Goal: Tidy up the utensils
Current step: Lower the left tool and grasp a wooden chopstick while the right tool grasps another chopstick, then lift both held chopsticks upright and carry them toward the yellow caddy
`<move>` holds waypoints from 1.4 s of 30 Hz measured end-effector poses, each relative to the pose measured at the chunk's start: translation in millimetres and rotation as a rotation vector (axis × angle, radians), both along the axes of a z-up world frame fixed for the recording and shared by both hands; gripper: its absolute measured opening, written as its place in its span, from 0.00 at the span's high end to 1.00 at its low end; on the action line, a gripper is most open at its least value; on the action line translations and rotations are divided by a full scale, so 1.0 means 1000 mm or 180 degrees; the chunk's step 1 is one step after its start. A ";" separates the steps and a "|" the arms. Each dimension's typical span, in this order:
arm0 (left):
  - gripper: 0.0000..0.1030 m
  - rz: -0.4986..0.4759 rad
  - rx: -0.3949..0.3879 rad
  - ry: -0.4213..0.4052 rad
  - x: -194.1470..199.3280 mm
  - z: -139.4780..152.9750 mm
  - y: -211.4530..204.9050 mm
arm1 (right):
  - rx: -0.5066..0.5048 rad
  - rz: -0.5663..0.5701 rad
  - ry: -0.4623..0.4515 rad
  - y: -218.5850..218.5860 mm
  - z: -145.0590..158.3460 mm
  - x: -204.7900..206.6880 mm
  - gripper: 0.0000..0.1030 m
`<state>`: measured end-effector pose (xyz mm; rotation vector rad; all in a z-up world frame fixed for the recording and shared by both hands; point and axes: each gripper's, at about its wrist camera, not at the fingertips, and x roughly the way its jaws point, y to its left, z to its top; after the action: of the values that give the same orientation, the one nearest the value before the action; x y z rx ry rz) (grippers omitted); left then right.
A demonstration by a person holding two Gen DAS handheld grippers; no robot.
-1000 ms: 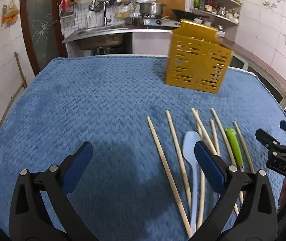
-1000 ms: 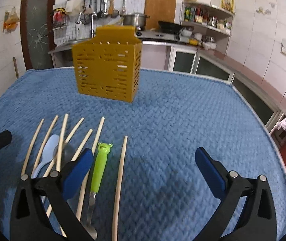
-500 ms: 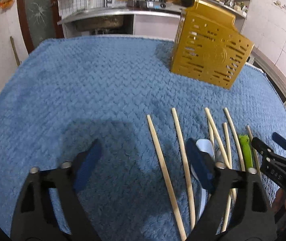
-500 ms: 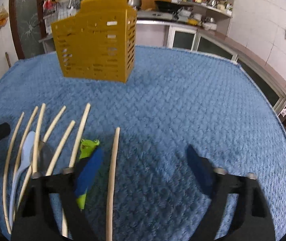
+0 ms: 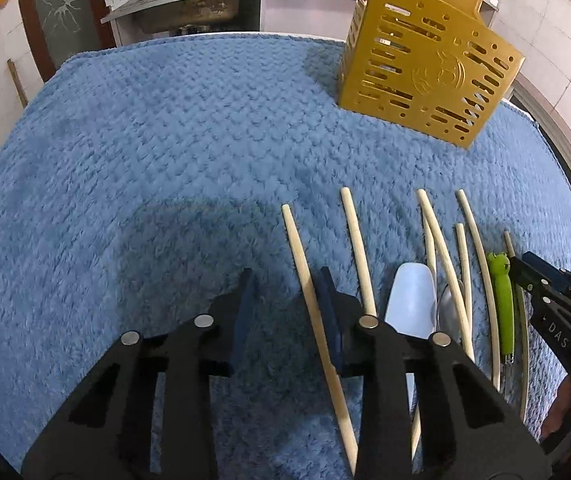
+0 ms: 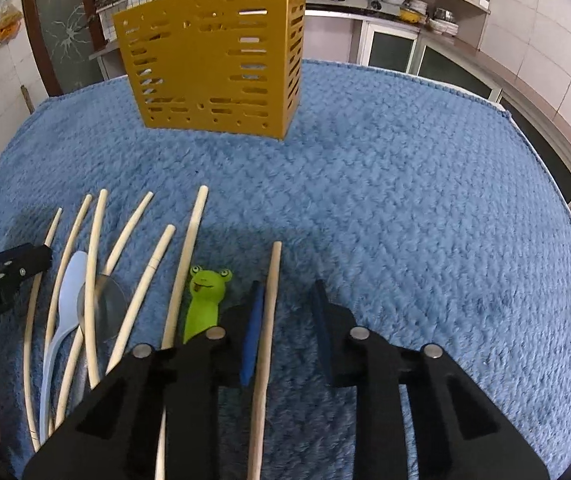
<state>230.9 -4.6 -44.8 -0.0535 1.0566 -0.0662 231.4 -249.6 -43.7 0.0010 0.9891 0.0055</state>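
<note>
Closing on the two outermost chopsticks, one per gripper.

Left gripper [image 5: 285, 300] and right gripper [image 6: 288, 312] low over the blue-towelled bench [image 5: 145, 160], jaws narrowing, not yet pinching: leftmost chopstick [image 5: 305, 280] against the left gripper's right pad, rightmost chopstick [image 6: 270, 300] against the right gripper's left pad. Remaining utensils nearer the front edge; yellow holder [image 6: 213, 60] toward the far edge. Next, probably: finish the pinch, lift level, carry to the holder.

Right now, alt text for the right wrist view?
The right gripper, jaws closing, straddles the rightmost wooden chopstick on a blue towel. To its left lie more chopsticks, a frog-handled utensil and a pale blue spoon; a yellow slotted holder stands behind.
</note>
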 end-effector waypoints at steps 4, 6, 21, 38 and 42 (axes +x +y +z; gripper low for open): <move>0.71 -0.0018 0.0064 0.0070 0.006 0.001 -0.005 | 0.0049 -0.0010 0.0055 -0.001 0.001 0.005 0.75; 0.72 -0.0032 0.0103 0.0074 0.009 0.000 -0.008 | 0.0044 -0.0004 0.0055 0.000 0.001 0.006 0.75; 0.93 -0.0192 0.0061 -0.0099 0.014 0.000 -0.013 | 0.0250 -0.0080 -0.0086 -0.008 -0.001 0.009 0.83; 0.93 -0.0256 -0.0105 -0.0219 0.012 0.003 -0.003 | 0.0581 -0.0098 -0.0166 -0.027 -0.002 0.008 0.94; 0.93 -0.0215 -0.0146 -0.0241 0.013 0.006 0.002 | 0.0624 -0.0103 -0.0197 -0.032 0.000 0.005 0.95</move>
<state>243.5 -2.9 -38.6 -0.0565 0.9811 -0.1525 236.4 -281.2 -43.6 0.1956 0.9234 0.0723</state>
